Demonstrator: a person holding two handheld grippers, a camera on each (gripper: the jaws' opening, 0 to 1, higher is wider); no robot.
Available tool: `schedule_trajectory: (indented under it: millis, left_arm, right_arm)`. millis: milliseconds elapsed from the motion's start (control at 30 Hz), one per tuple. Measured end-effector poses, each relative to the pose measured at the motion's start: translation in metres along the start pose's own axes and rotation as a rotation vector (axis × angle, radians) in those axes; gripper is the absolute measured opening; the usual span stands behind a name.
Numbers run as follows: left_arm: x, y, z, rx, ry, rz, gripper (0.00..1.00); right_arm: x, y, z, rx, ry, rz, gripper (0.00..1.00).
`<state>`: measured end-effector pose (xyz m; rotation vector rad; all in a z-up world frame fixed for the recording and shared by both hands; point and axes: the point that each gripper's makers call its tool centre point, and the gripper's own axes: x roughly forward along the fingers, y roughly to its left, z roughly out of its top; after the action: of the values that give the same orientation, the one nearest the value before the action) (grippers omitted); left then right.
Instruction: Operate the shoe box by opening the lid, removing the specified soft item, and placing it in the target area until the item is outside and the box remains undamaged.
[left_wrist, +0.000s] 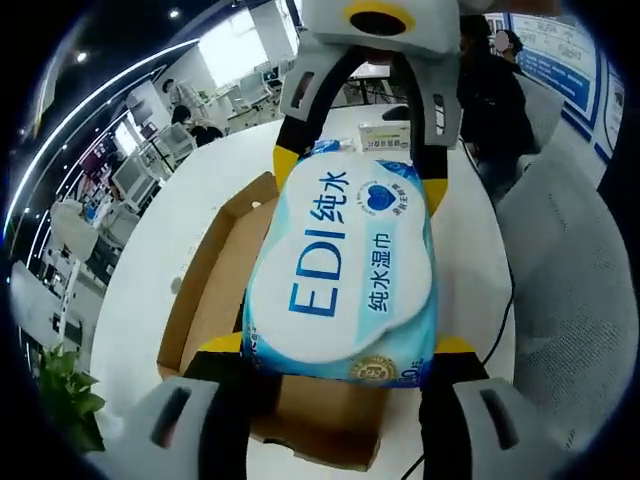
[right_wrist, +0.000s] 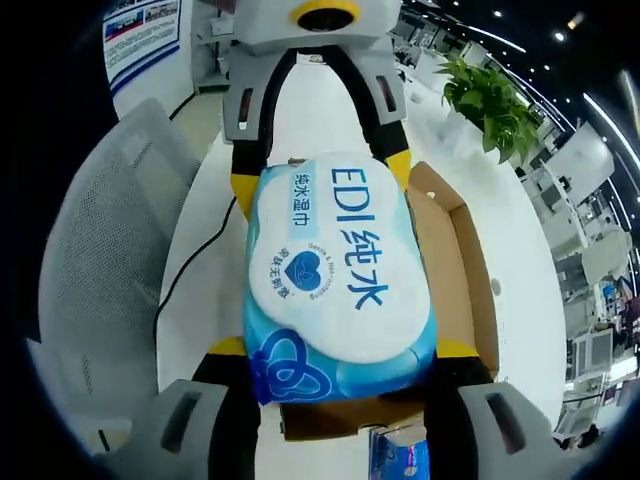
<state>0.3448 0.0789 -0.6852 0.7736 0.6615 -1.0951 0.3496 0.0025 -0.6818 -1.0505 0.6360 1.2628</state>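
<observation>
A blue and white pack of wet wipes (left_wrist: 345, 285) (right_wrist: 335, 275) hangs over the open cardboard shoe box (left_wrist: 205, 290) (right_wrist: 462, 270), which lies on a white table (left_wrist: 140, 300). My left gripper (left_wrist: 338, 350) is shut on one end of the pack, its yellow tips pressing both sides. My right gripper (right_wrist: 340, 352) is shut on the opposite end. In the left gripper view the right gripper (left_wrist: 360, 175) reaches in from the top. In the right gripper view the left gripper (right_wrist: 320, 170) does the same. The pack hides most of the box's inside.
A grey padded chair (left_wrist: 570, 300) (right_wrist: 100, 260) stands beside the table, with a black cable (right_wrist: 190, 270) running along the edge. A small pack (left_wrist: 385, 135) lies on the table beyond the box. A potted plant (right_wrist: 490, 100) (left_wrist: 65, 395) stands off the table's other side. People stand at desks behind.
</observation>
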Motion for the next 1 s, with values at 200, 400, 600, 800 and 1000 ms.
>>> schedule_trajectory:
  millis: [200,400,600,800,1000]
  left_arm:
    - [-0.007,-0.017,0.005,0.027,-0.016,0.033,0.67]
    - [-0.011,-0.035,0.007,0.046,-0.027,0.054,0.67]
    - [-0.014,-0.048,0.012,0.068,-0.042,0.076,0.67]
    - [-0.014,-0.061,0.012,0.076,-0.055,0.097,0.67]
    - [-0.01,-0.076,0.008,0.074,-0.053,0.099,0.67]
  right_arm:
    - [-0.009,0.014,0.002,-0.017,-0.012,-0.036,0.64]
    - [-0.017,0.033,0.001,-0.025,-0.008,-0.065,0.63]
    - [-0.024,0.045,-0.001,-0.039,0.0,-0.096,0.63]
    - [-0.027,0.056,-0.002,-0.054,0.004,-0.112,0.63]
    - [-0.023,0.073,-0.007,-0.058,0.005,-0.111,0.64]
